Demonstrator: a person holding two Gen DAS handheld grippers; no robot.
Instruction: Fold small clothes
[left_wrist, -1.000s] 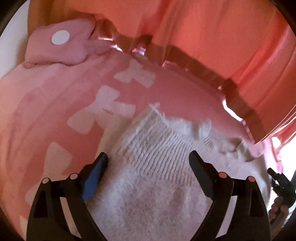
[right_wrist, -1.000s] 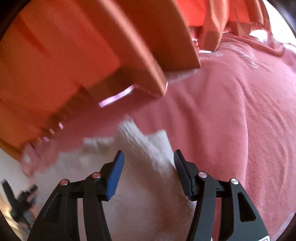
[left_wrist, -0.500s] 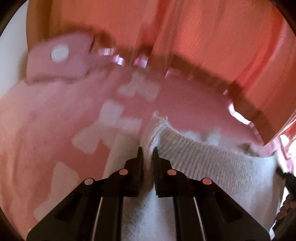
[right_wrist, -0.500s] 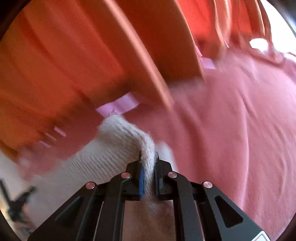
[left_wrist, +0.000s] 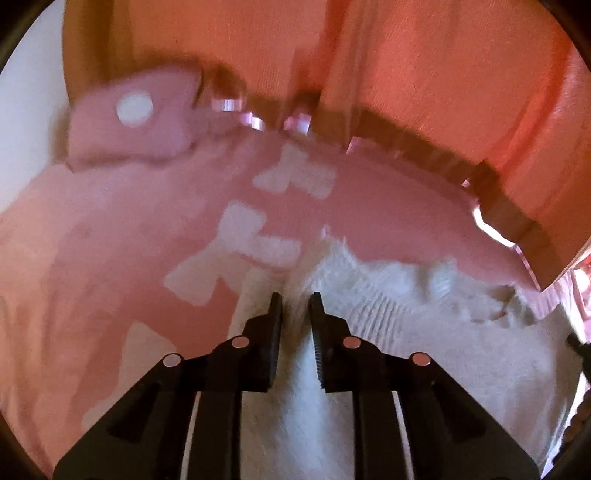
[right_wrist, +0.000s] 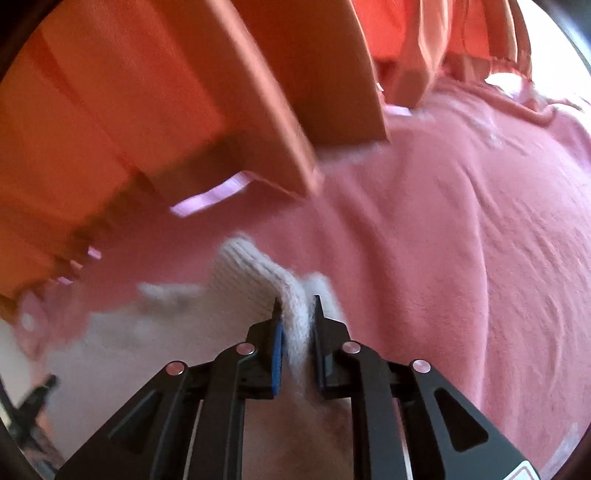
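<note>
Two grippers, left gripper (left_wrist: 295, 306) and right gripper (right_wrist: 297, 310), are pinching the white knit sweater (left_wrist: 388, 332), jaws easing slightly, and should be lifting evenly over the pink blanket (left_wrist: 110, 240).

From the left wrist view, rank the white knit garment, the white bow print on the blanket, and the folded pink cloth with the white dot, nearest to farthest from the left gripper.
1. White knit garment: a ridge of it sits between the left gripper jaws, which are opening.
2. White bow print: on the blanket just ahead, left of the fingers.
3. Folded pink cloth: far upper left, at the blanket's back edge.
</note>
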